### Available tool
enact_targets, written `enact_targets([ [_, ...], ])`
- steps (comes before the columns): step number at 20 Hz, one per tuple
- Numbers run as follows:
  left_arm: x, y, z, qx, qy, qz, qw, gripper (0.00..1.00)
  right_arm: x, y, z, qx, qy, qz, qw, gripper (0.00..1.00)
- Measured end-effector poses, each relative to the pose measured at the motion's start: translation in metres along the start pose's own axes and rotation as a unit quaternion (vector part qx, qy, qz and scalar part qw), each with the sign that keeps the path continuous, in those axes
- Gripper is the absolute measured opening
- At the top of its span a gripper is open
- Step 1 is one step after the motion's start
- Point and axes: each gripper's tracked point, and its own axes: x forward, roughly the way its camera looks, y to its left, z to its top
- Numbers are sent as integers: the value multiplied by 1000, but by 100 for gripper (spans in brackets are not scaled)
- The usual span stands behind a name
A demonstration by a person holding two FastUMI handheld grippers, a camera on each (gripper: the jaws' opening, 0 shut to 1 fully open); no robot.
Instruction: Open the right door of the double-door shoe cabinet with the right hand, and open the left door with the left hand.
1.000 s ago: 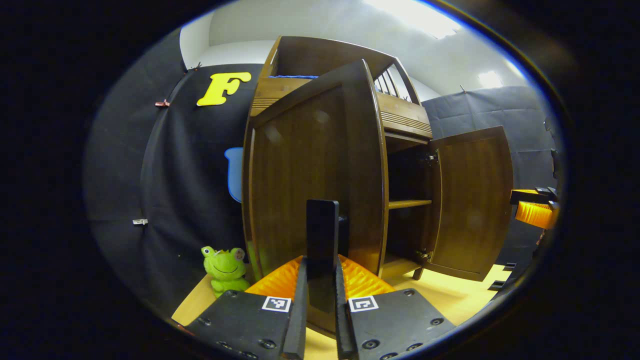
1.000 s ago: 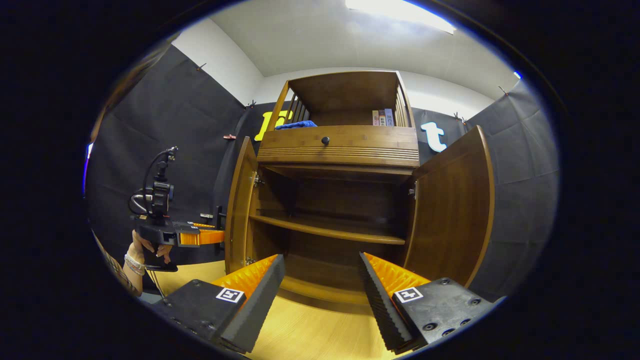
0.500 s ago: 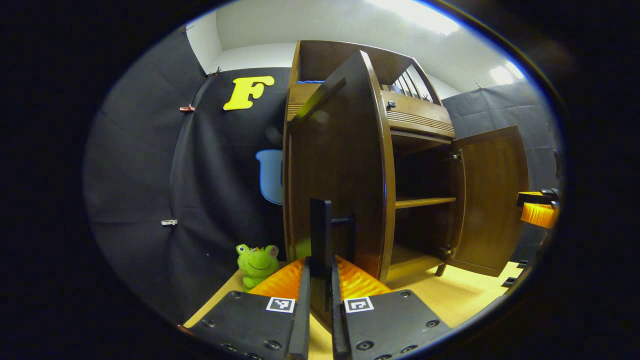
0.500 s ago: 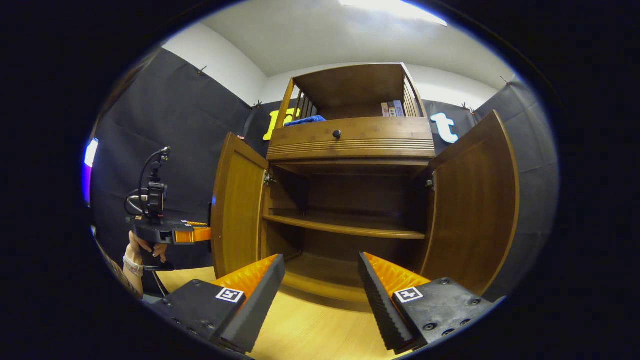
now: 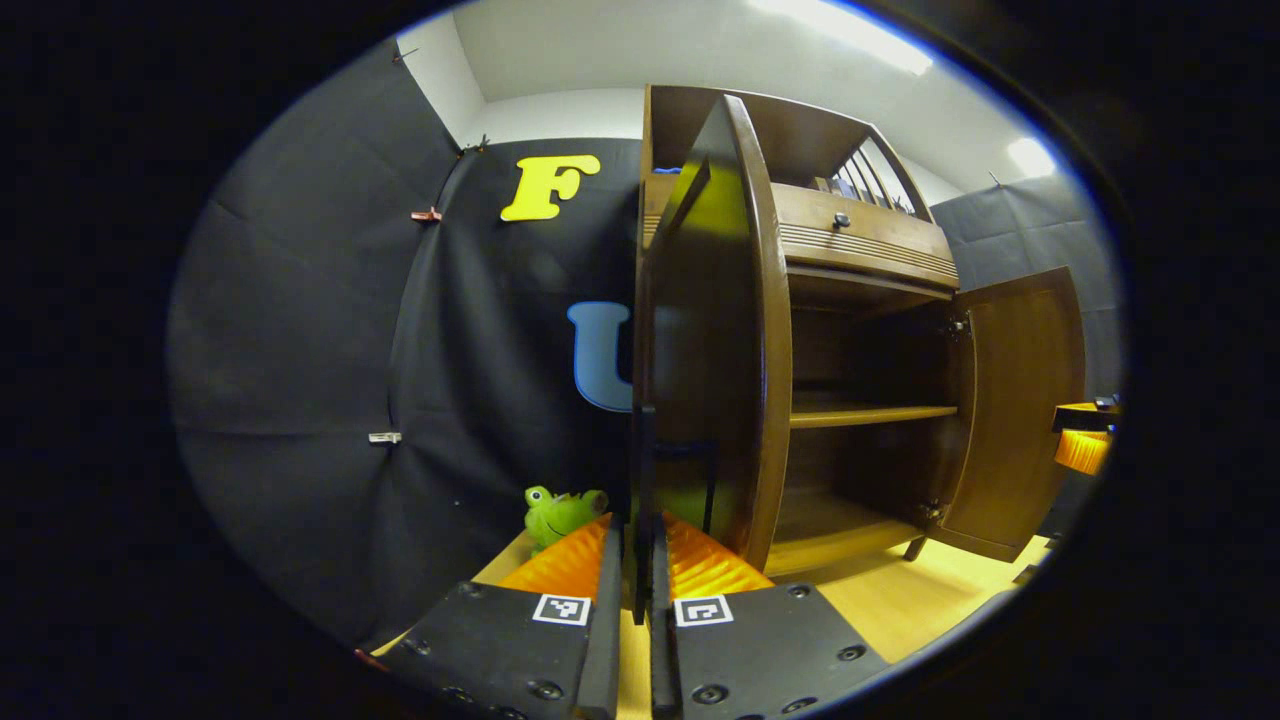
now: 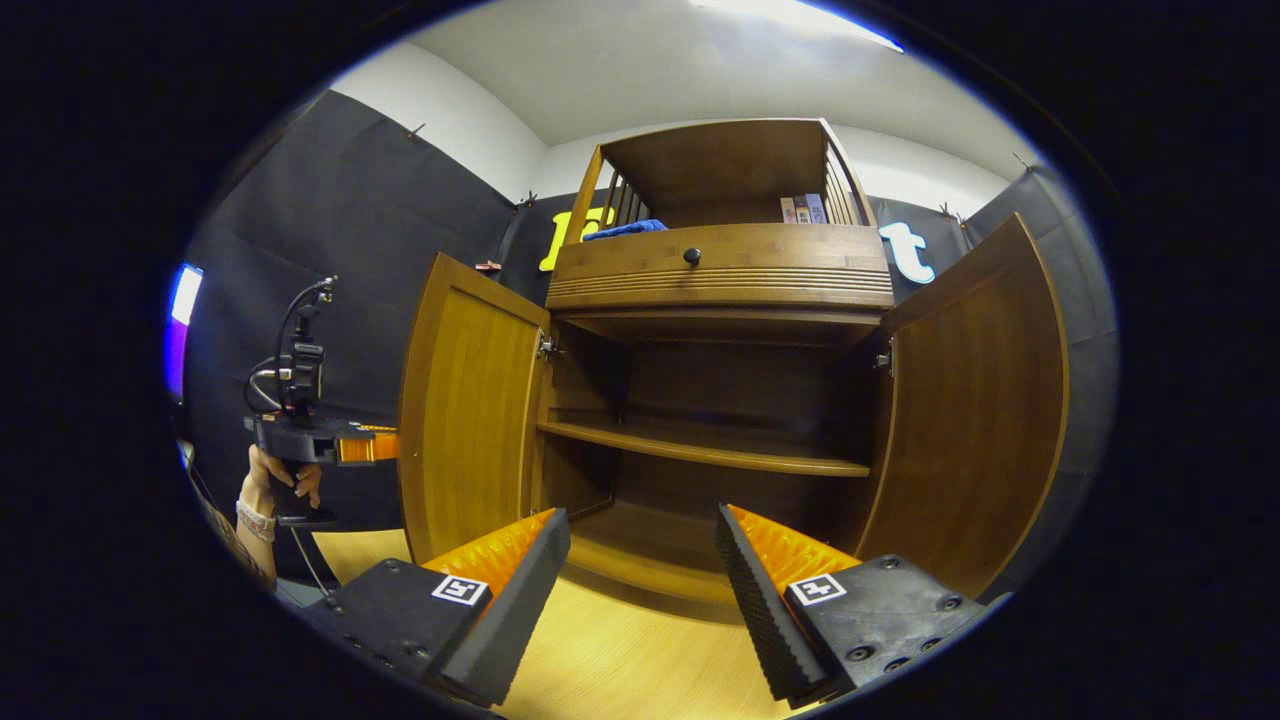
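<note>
The brown wooden shoe cabinet (image 6: 720, 275) stands with both doors swung out and its shelf (image 6: 700, 452) bare. In the left gripper view the left door (image 5: 715, 330) is almost edge-on, and my left gripper (image 5: 637, 545) is shut on its black vertical handle (image 5: 645, 470). The right door (image 5: 1020, 410) hangs wide open beyond it. In the right gripper view the left door (image 6: 465, 410) and right door (image 6: 980, 400) flank the cabinet, and my right gripper (image 6: 640, 575) is open and holds nothing, in front of the lower compartment. The left gripper (image 6: 320, 440), held by a hand (image 6: 270, 490), sits behind the left door.
A green frog toy (image 5: 560, 512) sits on the light wooden floor (image 6: 620, 670) left of the cabinet. A drawer with a dark knob (image 6: 692, 256) tops the doors. A blue cloth (image 6: 625, 228) and some books (image 6: 805, 208) lie on the top shelf. The right gripper (image 5: 1085, 445) shows far right.
The left door has swung further open, with my left gripper still shut on its handle. The right gripper has stayed open, and its view has shifted a little.
</note>
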Motion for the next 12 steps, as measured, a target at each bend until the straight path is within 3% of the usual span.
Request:
enact_targets([
  [3, -12, 11, 4, 15, -5, 23, 1000, 16, 3, 0, -1, 6, 0, 3, 1000, 93],
  [10, -50, -12, 21, 8, -19, -5, 1000, 17, 8, 9, 1, 14, -3, 24, 1000, 92],
  [12, -57, -37, 19, 9, -15, -38, 999, 23, 6, 7, 2, 13, -6, 24, 1000, 93],
])
